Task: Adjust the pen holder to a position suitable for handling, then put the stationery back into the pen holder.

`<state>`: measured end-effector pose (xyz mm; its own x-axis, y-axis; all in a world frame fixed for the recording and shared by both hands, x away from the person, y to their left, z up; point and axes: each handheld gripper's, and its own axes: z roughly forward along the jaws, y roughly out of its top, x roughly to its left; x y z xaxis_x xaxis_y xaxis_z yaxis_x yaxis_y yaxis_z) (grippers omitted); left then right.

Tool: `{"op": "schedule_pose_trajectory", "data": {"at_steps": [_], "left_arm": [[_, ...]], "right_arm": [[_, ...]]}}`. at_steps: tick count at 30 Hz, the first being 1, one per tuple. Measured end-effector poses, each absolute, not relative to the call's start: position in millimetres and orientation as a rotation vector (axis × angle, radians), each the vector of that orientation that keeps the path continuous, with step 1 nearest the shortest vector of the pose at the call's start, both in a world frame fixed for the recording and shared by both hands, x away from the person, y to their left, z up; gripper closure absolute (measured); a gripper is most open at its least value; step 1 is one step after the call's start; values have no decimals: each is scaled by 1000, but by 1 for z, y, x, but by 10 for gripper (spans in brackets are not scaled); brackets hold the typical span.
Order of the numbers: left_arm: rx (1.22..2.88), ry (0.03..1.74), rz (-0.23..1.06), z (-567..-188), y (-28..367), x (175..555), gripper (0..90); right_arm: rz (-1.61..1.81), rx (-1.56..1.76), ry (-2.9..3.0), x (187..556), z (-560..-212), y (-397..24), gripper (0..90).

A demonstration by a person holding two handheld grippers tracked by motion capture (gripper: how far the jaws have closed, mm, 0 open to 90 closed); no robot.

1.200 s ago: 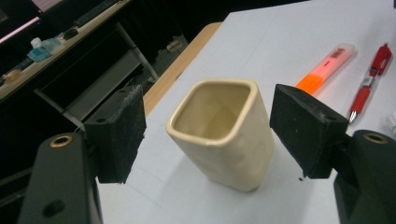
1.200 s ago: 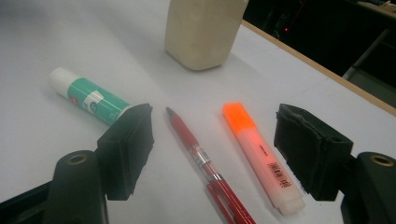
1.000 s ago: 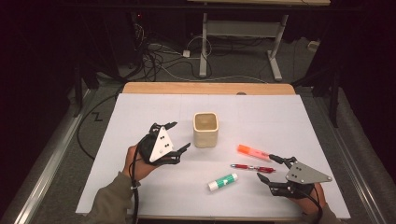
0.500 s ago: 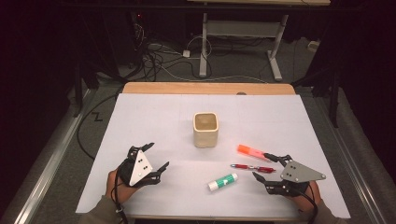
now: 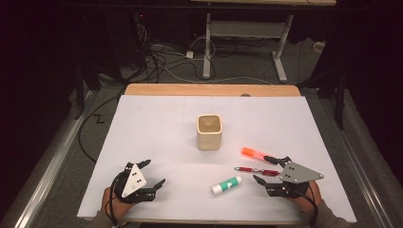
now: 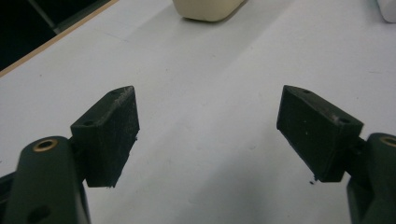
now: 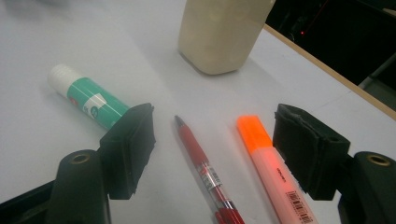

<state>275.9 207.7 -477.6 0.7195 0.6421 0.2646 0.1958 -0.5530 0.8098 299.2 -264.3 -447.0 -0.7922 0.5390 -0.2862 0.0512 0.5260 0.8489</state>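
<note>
A cream square cup (image 5: 209, 131) stands upright mid-table, also at the top of the left gripper view (image 6: 208, 9) and the right gripper view (image 7: 219, 35). A red pen (image 5: 256, 170) (image 7: 205, 172), an orange highlighter (image 5: 254, 153) (image 7: 271, 168) and a green-and-white glue stick (image 5: 226, 185) (image 7: 88, 98) lie on the white table at the right. My right gripper (image 5: 267, 169) (image 7: 212, 149) is open low over the table, its jaws on either side of the pen and highlighter, touching neither. My left gripper (image 5: 153, 173) (image 6: 208, 133) is open and empty near the front left.
The white table sheet (image 5: 157, 128) ends at a wooden back edge (image 5: 209, 90). Cables (image 5: 161, 57) and a desk frame (image 5: 242, 33) lie on the dark floor beyond. A metal rail (image 5: 52, 156) runs along the left side.
My left gripper has come down and back toward the front left corner, away from the cup. The right gripper has stayed put, as have the cup, pen, highlighter and glue stick.
</note>
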Motion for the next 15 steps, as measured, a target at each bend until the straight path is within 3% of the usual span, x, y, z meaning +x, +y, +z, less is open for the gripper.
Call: {"op": "schedule_pose_trajectory", "data": {"at_steps": [15], "left_arm": [[2122, 642, 708, -477, 210, 275, 206]], "right_arm": [[1195, 449, 2280, 299, -447, -258, 293]]}}
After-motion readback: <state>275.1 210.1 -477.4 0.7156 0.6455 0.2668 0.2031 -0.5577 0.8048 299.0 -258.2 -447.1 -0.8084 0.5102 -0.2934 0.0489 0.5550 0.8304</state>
